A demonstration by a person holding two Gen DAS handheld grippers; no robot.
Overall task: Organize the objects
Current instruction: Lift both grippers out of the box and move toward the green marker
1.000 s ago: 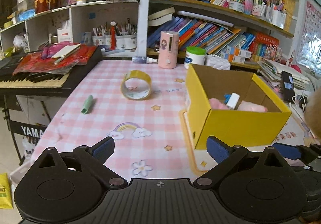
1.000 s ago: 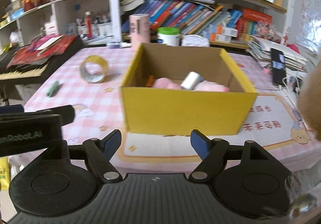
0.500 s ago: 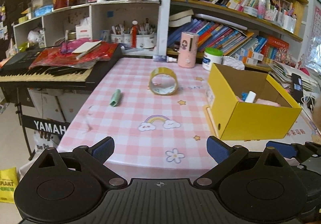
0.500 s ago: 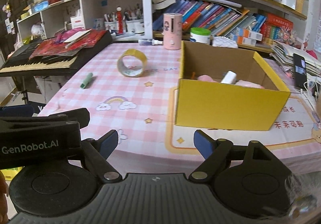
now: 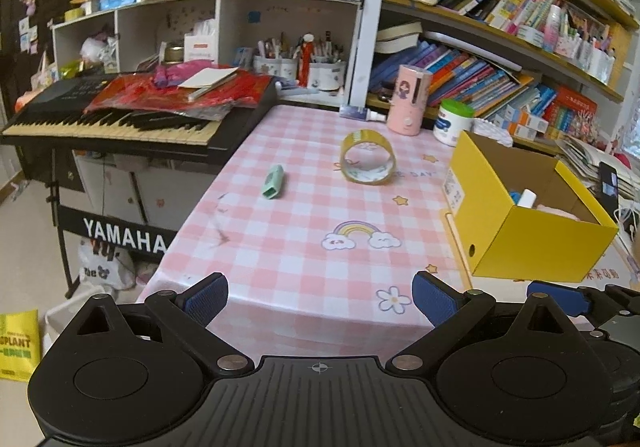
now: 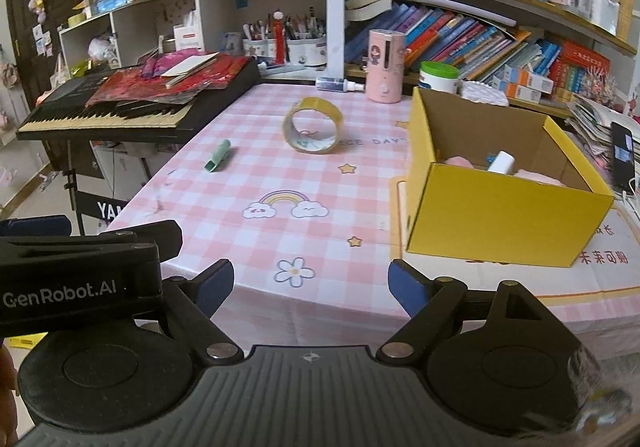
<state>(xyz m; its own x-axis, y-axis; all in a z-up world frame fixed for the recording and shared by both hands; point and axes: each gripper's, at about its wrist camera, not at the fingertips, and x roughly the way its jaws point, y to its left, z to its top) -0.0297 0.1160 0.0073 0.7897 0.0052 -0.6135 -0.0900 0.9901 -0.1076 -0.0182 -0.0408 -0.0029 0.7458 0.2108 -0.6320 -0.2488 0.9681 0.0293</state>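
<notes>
Both tongs held off the near edge of the worktop [image 5: 304, 247], nothing between the fingers

Left tongs [image 5: 320, 293]: released, blue pads wide apart, empty
Right tongs [image 6: 310, 281]: released, wide apart, empty; seen also at the 4 o'clock edge of the left view, just beside the left tongs

Worktop covered with a pink checked cloth, printed with a rainbow [image 6: 285, 203], stars and a flower

Tape roll [image 6: 313, 125]: stood on its edge near the middle of the cloth, at 12 o'clock from the right tongs, open hole facing the camera
Green clip [image 6: 218, 161]: lay flat near the left edge of the cloth, at 9 o'clock from the tape roll, well apart from it
Yellow box [image 6: 504, 215]: sat open at 3 o'clock from the tape roll, on the right side of the worktop; inside, a white tube [image 6: 501, 162] tilted among pink soft things

Pink canister [image 6: 384, 65] and green-lidded tub [image 6: 439, 77]: upright at the far edge, at 12 o'clock from the box
Small spray bottle [image 6: 338, 84]: lay on its side just beside the canister, at its 9 o'clock

Keyboard [image 5: 120, 119]: stood off the left edge of the worktop, piled with red papers
Bookshelves [image 5: 500, 59]: behind, crammed
</notes>
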